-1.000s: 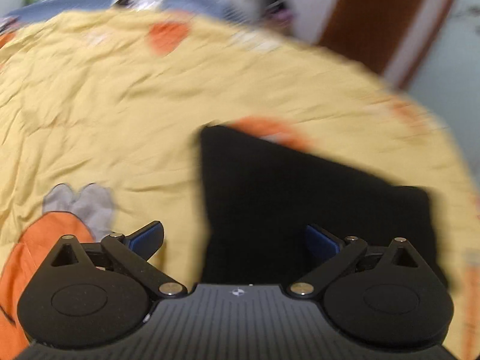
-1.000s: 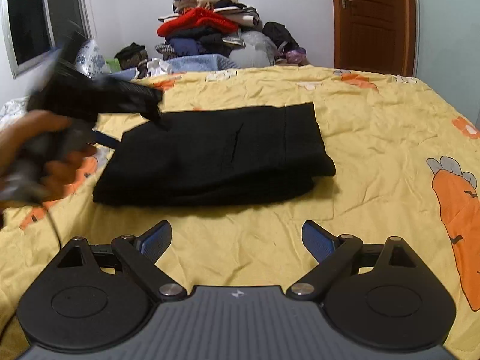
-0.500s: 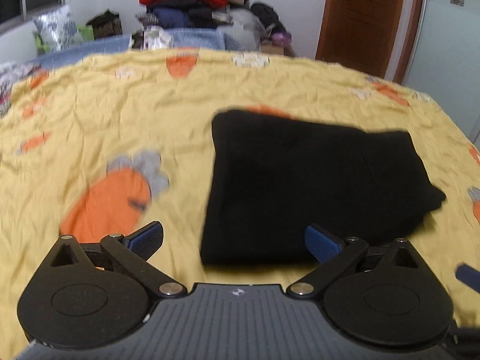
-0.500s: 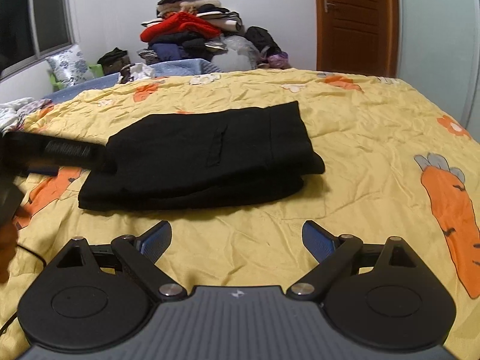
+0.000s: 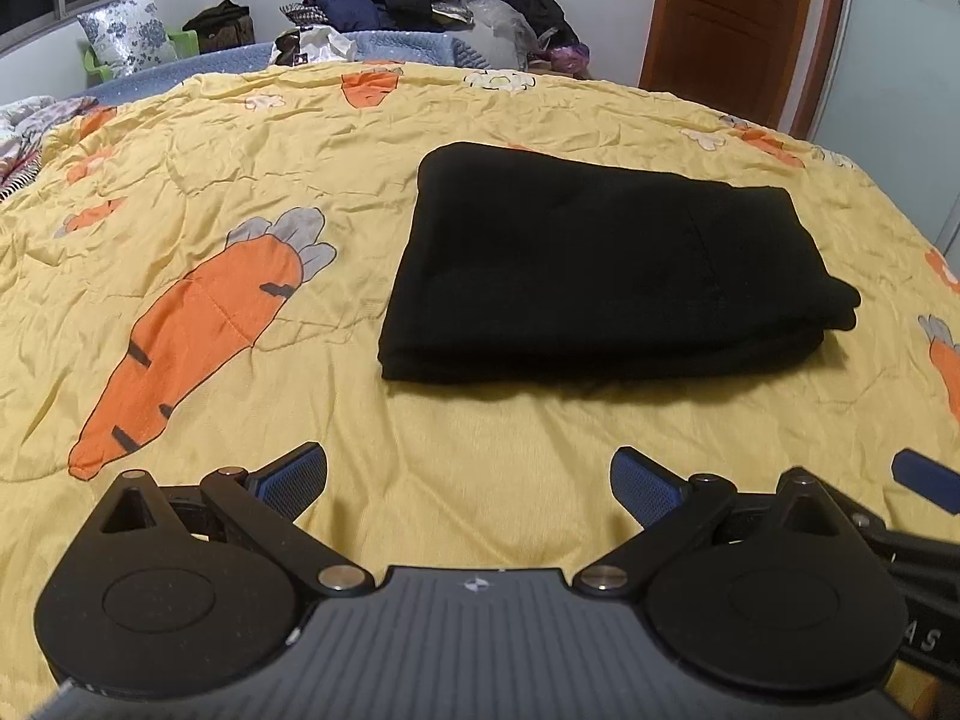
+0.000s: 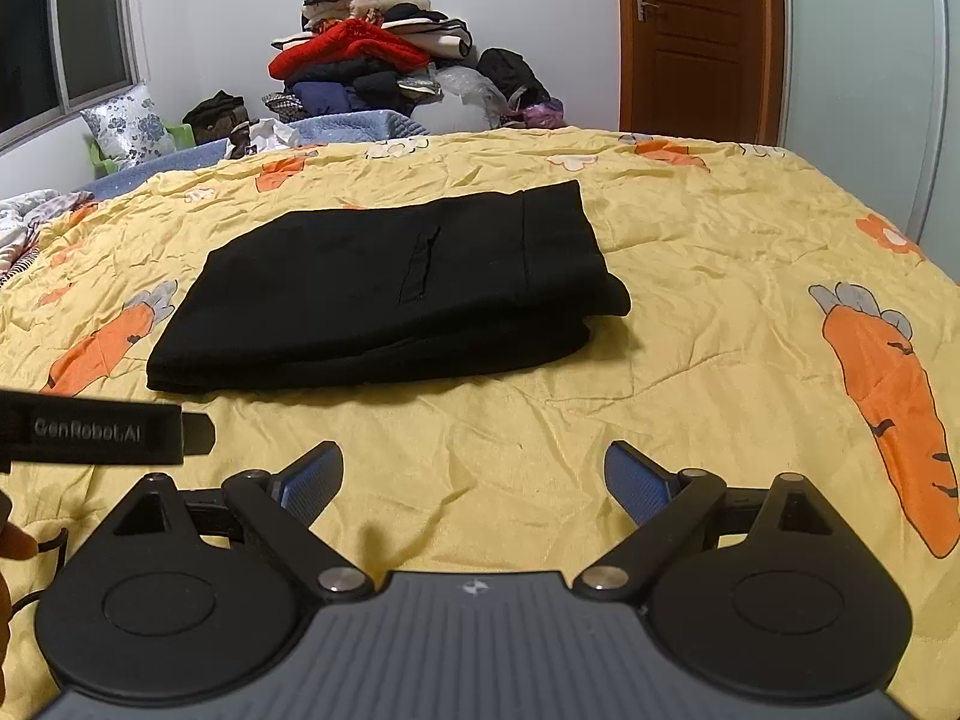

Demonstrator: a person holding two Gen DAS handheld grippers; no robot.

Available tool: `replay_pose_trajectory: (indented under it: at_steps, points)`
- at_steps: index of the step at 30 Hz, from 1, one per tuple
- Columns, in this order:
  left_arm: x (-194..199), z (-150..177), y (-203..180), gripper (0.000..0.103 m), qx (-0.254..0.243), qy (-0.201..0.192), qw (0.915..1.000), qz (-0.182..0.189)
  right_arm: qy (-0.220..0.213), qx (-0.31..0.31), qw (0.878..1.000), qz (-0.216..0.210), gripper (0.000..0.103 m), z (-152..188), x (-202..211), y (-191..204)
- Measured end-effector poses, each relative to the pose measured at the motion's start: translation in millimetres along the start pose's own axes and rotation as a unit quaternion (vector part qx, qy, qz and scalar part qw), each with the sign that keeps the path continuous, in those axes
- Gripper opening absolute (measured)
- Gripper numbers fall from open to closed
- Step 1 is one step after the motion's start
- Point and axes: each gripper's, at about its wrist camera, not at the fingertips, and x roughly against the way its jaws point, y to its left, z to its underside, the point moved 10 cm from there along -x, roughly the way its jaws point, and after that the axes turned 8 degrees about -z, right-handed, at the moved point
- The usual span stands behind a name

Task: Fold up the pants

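Folded black pants (image 5: 600, 276) lie as a flat layered rectangle on the yellow carrot-print quilt (image 5: 198, 156) of the bed, ahead of both tools and touched by neither. Left hand-held gripper (image 5: 469, 483): blue-padded fingers spread wide, nothing between them, hovering over bare quilt just short of the pants' near edge. Right hand-held gripper (image 6: 474, 480): likewise wide open and empty, near the same edge from the other side; in its view the pants (image 6: 390, 288) show a pocket slit and a waistband seam. The left tool's black body, lettered "GenRobot.AI", enters the right view at the left edge and is cut off there, with part of a fingertip of the holding hand below it. In the left view one blue pad of the right tool shows at the right edge; the rest is out of frame. A green bin (image 6: 105, 153) by the window is mostly hidden behind a floral pillow (image 6: 129, 123); its contents cannot be made out. A clothes pile (image 6: 378, 60) stands beyond the bed beside a wooden door (image 6: 699, 36).
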Motion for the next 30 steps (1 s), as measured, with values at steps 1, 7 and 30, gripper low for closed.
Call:
replay_pose_trajectory:
  at_steps: [1, 7, 30]
  points:
    - [0, 2, -1, 0.102, -0.002, 0.001, 1.0000, -0.002, 0.001, 0.000, 1.000, 0.001, 0.095, 0, 0, 0]
    - [-2, 9, -4, 0.102, -0.010, 0.006, 0.9999, 0.001, 0.005, 0.008, 1.000, 0.003, 0.095, 3, -2, 2]
    - [-20, 20, -4, 0.103, -0.013, 0.007, 0.9999, -0.008, 0.006, 0.018, 1.000, 0.008, 0.095, 5, -14, -3]
